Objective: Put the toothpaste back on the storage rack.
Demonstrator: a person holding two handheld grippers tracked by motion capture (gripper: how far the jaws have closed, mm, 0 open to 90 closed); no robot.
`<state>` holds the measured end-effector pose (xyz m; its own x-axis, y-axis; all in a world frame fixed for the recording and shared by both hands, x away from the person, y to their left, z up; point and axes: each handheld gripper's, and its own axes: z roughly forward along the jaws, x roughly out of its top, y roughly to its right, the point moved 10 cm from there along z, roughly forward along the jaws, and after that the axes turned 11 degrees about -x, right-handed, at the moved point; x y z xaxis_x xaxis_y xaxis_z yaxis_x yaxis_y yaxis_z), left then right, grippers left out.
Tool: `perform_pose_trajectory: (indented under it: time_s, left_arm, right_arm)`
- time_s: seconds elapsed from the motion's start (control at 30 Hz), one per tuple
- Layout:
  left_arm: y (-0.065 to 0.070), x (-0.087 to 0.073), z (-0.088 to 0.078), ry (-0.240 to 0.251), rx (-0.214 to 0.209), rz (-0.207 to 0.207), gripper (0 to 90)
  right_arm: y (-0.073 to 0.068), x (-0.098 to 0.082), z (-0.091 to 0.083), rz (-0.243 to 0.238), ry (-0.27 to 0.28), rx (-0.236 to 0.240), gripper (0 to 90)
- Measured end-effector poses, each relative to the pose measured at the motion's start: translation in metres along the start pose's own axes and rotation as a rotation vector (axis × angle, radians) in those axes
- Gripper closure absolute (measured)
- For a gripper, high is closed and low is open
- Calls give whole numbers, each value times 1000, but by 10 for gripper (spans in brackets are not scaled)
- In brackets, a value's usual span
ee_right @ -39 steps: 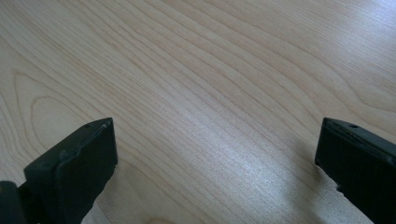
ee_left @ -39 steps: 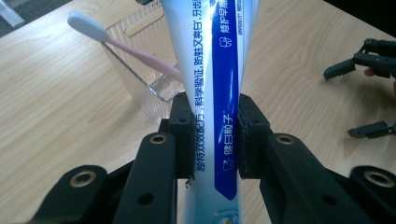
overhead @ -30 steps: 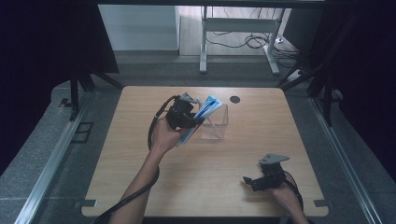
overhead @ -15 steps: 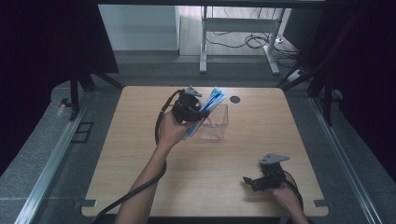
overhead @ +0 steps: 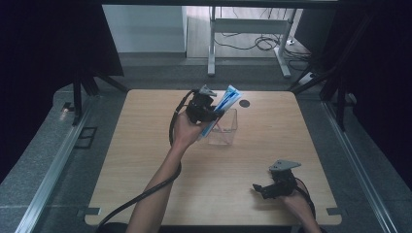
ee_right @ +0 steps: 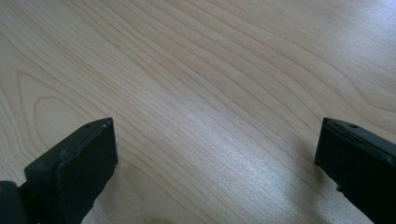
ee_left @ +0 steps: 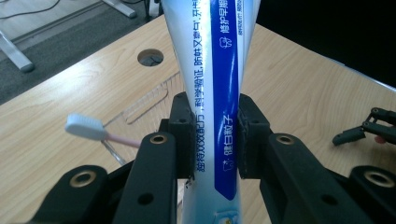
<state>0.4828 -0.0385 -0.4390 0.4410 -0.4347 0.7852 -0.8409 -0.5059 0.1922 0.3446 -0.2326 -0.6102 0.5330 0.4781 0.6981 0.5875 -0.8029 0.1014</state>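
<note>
My left gripper (overhead: 210, 116) is shut on a blue and white toothpaste tube (overhead: 224, 108), held tilted over the near left corner of a clear plastic box (overhead: 227, 130) at the middle back of the table. In the left gripper view its pads pinch the toothpaste tube (ee_left: 215, 93) from both sides, and a pink toothbrush (ee_left: 91, 129) with white bristles sticks out of the clear box (ee_left: 144, 100) below. My right gripper (overhead: 260, 188) rests low at the table's front right, jaws wide apart. The right gripper (ee_right: 215, 154) has bare wood between its fingers.
The wooden table (overhead: 145, 160) has a round cable hole (overhead: 244, 103) behind the box. Metal rails run along both sides. A desk frame and cables stand on the floor beyond the far edge.
My left gripper has carried the toothpaste tube a little away from me and to the right, toward the box, and tipped it more upright. The right gripper has stayed put.
</note>
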Motion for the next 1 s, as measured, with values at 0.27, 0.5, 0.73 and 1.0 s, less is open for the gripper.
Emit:
perform_pose_trajectory:
  time_s: [0.27,0.5,0.73,1.0]
  left_arm:
    - [-2,10,10,11,5,14,724]
    - [-8,17,17,23,15,10,724]
    - [-14,25,25,41,26,10,724]
    - [-18,33,36,64,35,18,723]
  right_arm:
    - [1,0,0,-3,1,-1,0]
    - [0,0,0,-4,-2,4,0]
    - [0,0,0,-2,0,5,0]
    - [-2,0,1,-8,2,8,0]
